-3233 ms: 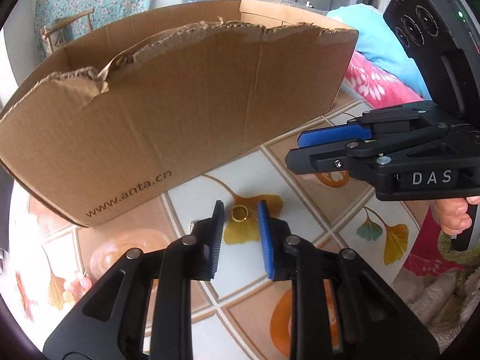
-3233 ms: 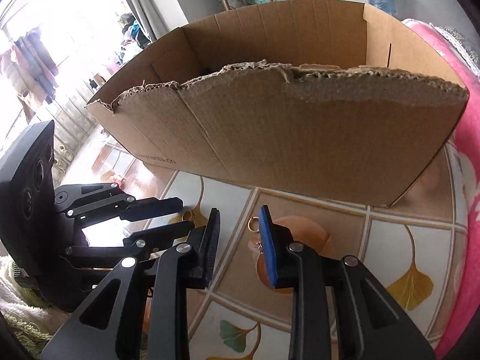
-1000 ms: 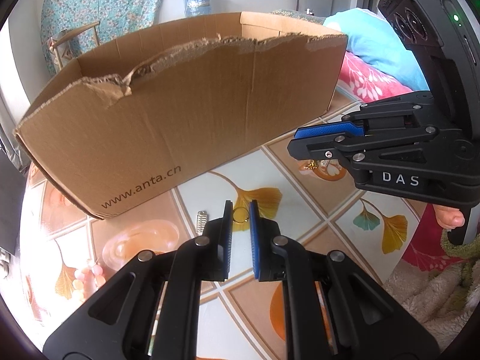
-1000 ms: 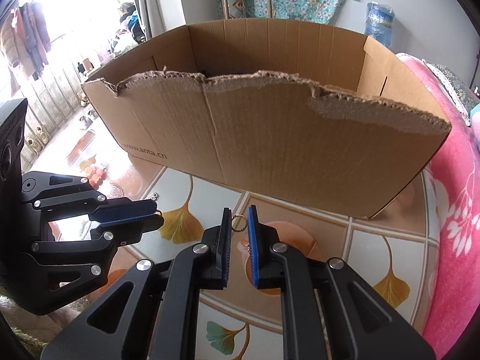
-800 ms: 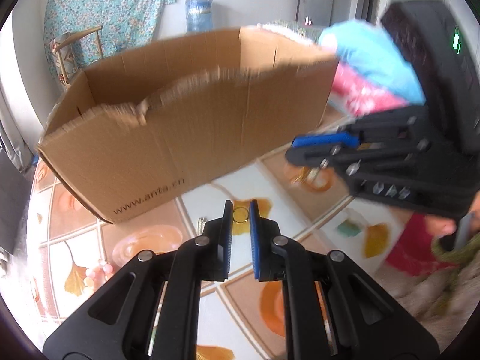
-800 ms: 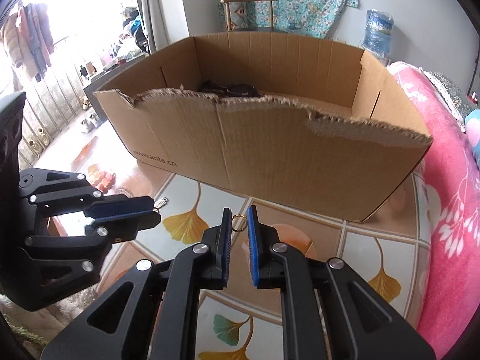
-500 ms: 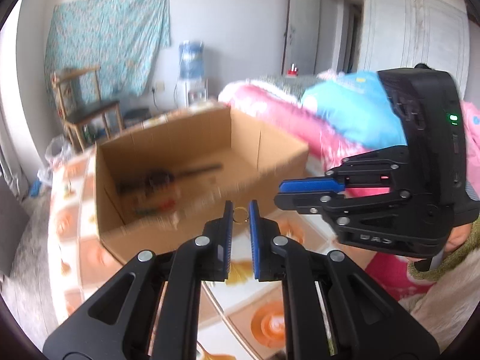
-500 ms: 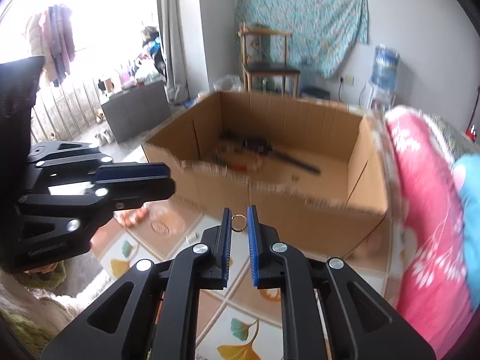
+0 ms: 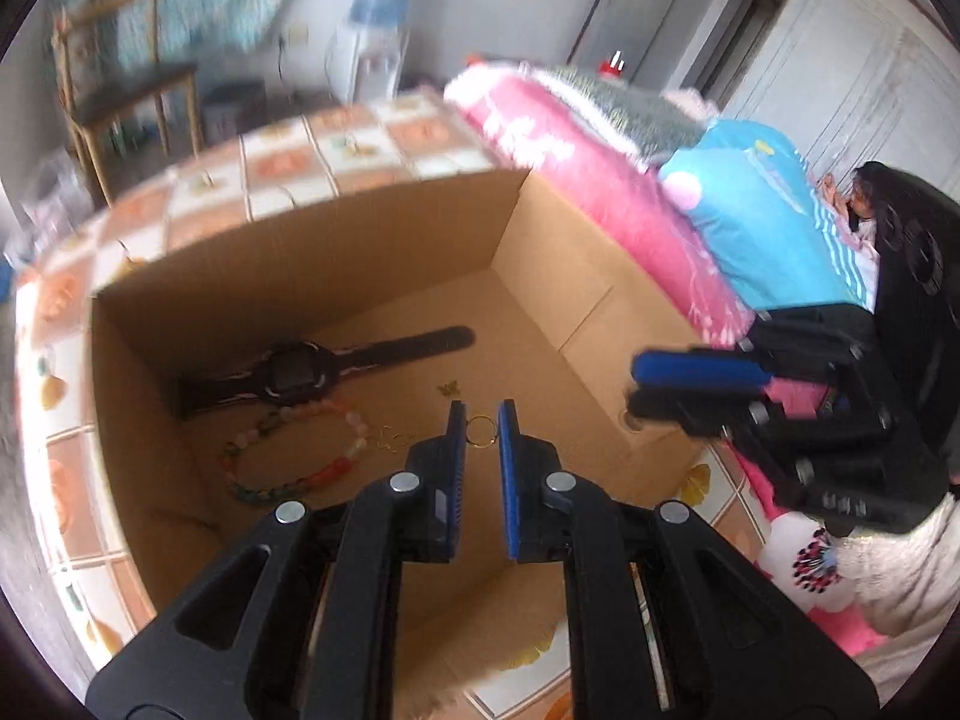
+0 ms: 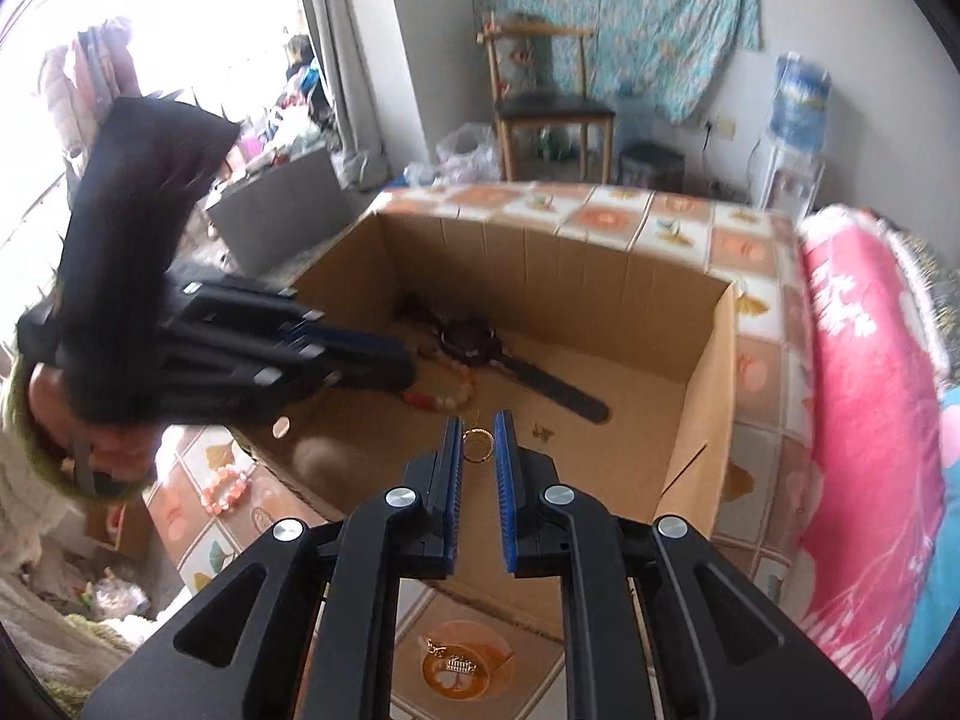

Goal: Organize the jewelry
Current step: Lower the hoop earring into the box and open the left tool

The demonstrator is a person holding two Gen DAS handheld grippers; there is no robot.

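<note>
Two small gold rings (image 9: pixel 479 432) (image 10: pixel 477 438) hang pinched above the open cardboard box (image 9: pixel 540 276), each upright.

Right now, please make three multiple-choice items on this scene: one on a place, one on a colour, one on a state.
1. Where does the black watch lie?
A. inside the cardboard box
B. on the wooden chair
C. on the pink bedding

2. What colour are the gripper pads?
A. red
B. blue
C. white

3. What is the left gripper doing?
A. holding nothing
B. gripping a watch strap
C. holding a small gold ring

Answers:
1 A, the watch rests on the box floor.
2 B, the pads show blue.
3 C, the ring sits clamped between its fingertips.
</note>
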